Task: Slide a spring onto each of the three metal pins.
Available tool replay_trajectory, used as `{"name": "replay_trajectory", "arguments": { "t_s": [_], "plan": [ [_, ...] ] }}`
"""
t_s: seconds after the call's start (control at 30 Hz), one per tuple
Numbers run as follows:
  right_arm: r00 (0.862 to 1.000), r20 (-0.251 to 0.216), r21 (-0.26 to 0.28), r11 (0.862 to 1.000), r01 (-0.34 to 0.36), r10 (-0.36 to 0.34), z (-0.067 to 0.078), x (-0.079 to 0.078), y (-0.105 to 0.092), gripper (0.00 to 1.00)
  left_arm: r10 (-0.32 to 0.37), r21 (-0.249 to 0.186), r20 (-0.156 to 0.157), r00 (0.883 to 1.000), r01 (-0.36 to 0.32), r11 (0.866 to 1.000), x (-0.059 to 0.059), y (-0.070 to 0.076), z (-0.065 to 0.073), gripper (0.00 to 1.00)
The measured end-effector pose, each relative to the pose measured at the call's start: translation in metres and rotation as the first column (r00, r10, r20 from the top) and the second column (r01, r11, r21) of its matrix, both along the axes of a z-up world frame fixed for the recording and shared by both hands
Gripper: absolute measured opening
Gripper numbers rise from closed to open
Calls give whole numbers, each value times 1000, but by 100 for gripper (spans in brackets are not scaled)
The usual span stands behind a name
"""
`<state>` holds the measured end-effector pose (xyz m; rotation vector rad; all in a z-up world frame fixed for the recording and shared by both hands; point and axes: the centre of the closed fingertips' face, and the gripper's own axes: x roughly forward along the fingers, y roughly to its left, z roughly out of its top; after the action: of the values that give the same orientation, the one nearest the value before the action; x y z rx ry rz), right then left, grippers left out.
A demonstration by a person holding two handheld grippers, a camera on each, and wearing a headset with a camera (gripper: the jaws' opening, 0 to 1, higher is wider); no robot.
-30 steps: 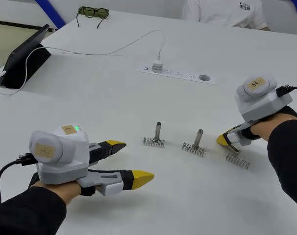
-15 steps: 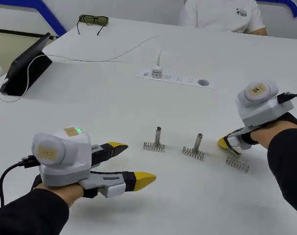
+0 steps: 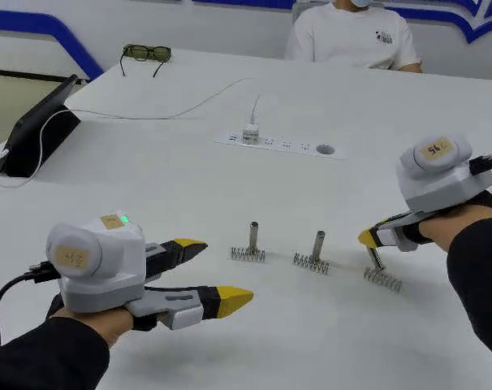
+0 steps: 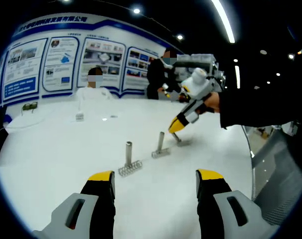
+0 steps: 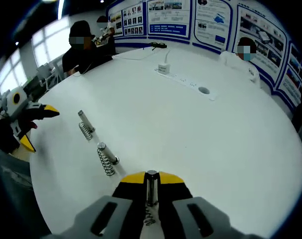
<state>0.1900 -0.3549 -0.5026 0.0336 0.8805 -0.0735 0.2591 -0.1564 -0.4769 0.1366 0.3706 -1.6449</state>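
Two metal pins stand upright on the white table (image 3: 189, 179): one pin (image 3: 253, 235) with a spring (image 3: 248, 254) lying at its foot, and a second pin (image 3: 318, 244) with its spring (image 3: 311, 262). My right gripper (image 3: 368, 238) is shut on a third pin (image 3: 376, 258), which slants down toward a third spring (image 3: 382, 279) on the table. In the right gripper view the held pin (image 5: 151, 186) sits between the shut yellow tips, with the spring (image 5: 149, 215) below. My left gripper (image 3: 213, 272) hovers open at the lower left, empty, facing the pins (image 4: 128, 152).
A white power strip (image 3: 278, 145) with a plugged charger lies beyond the pins. Its cable runs to a black tablet stand (image 3: 35, 126) at the far left. Glasses (image 3: 144, 54) lie at the back. A person in a white shirt (image 3: 351, 36) sits across the table.
The head camera has tilted up. My right gripper has risen slightly relative to the standing pins, and the third pin now shows beneath its tips. The left gripper has held its place.
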Motion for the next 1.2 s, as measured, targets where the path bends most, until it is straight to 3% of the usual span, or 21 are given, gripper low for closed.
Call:
{"name": "replay_trajectory", "arguments": {
  "t_s": [0.57, 1.2],
  "plan": [
    [996, 81, 7, 999, 36, -37, 10, -26, 3, 9, -23, 1, 33, 999, 23, 1000, -7, 0, 12, 67],
    [995, 99, -3, 1000, 8, -8, 10, -34, 7, 9, -25, 2, 43, 999, 25, 1000, -15, 0, 14, 67]
  ]
}}
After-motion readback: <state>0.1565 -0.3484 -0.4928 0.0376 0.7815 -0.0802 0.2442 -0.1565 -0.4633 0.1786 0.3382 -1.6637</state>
